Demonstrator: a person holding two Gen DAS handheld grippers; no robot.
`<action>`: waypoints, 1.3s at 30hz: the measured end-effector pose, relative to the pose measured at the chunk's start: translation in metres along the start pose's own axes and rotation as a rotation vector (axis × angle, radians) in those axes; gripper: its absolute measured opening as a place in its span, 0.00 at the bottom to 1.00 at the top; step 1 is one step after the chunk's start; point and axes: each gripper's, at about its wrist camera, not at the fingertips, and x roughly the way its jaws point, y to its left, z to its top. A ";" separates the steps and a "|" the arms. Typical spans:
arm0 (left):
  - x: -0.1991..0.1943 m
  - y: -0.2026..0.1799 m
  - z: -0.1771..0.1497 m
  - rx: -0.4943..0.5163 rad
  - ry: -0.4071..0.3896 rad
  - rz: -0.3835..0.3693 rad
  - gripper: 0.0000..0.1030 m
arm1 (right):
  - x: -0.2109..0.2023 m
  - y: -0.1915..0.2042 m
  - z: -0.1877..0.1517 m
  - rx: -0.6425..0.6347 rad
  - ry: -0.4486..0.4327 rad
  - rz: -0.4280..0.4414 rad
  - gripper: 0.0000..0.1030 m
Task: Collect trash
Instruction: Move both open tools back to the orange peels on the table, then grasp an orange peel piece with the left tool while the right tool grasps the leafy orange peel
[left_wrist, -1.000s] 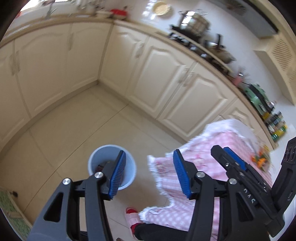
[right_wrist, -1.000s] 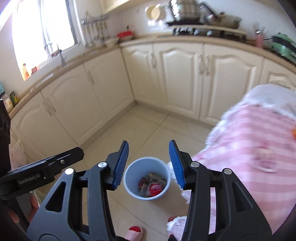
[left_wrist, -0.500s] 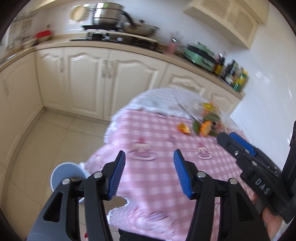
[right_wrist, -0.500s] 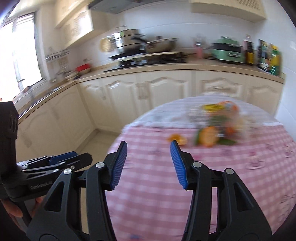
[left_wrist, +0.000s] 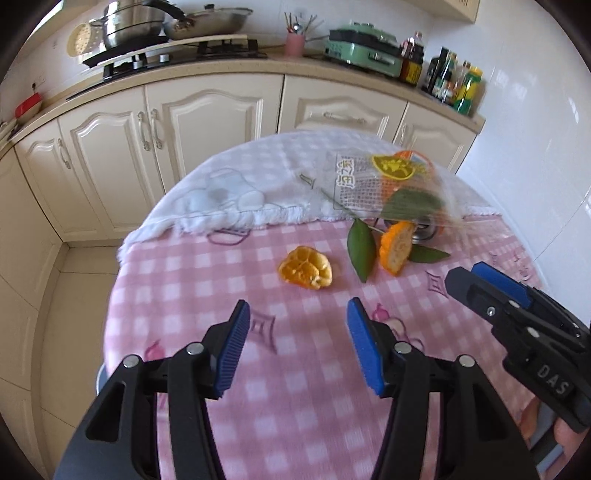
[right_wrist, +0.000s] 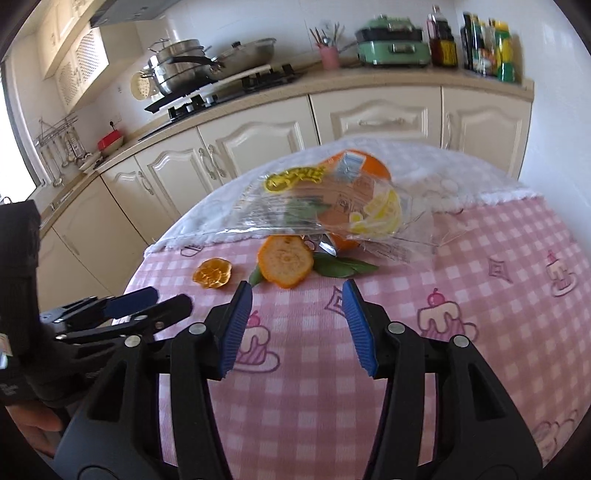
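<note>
Left wrist view shows the left tongs (left_wrist: 297, 345) spread wide with nothing between the blue pads (left_wrist: 232, 350), hovering above the pink checked cloth (left_wrist: 192, 280) of the worktop. Ahead of them a flattened piece of orange peel (left_wrist: 306, 267) lies on the cloth, apart from both pads. Just right of it a green leaf (left_wrist: 361, 248) and a second, curled peel (left_wrist: 397, 246) lie together, the curled peel resting against the edge of a clear printed bag (left_wrist: 388, 184) that sits where the pink cloth meets a white cloth (left_wrist: 236, 184). The right tongs (left_wrist: 487, 280) enter at the right edge, above the cloth and touching none of the scraps; from this side their gap cannot be judged. In the right wrist view, the right tongs (right_wrist: 297, 321) are likewise held wide apart and empty, with the curled peel (right_wrist: 285, 264) just beyond the pads, the flat peel (right_wrist: 213, 273) to its left, leaves (right_wrist: 341, 266) to its right and the bag (right_wrist: 332, 206) behind. The left tongs (right_wrist: 147, 306) show at lower left, near the flat peel without touching it.
</note>
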 end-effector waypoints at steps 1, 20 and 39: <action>0.007 -0.002 0.004 0.007 0.005 0.007 0.52 | 0.003 -0.001 0.000 0.001 0.004 0.000 0.50; 0.025 0.016 0.017 -0.013 -0.012 0.004 0.36 | 0.064 0.008 0.023 0.059 0.094 0.016 0.56; -0.037 0.045 -0.018 -0.080 -0.071 -0.078 0.36 | 0.018 0.027 -0.017 0.065 0.082 0.086 0.35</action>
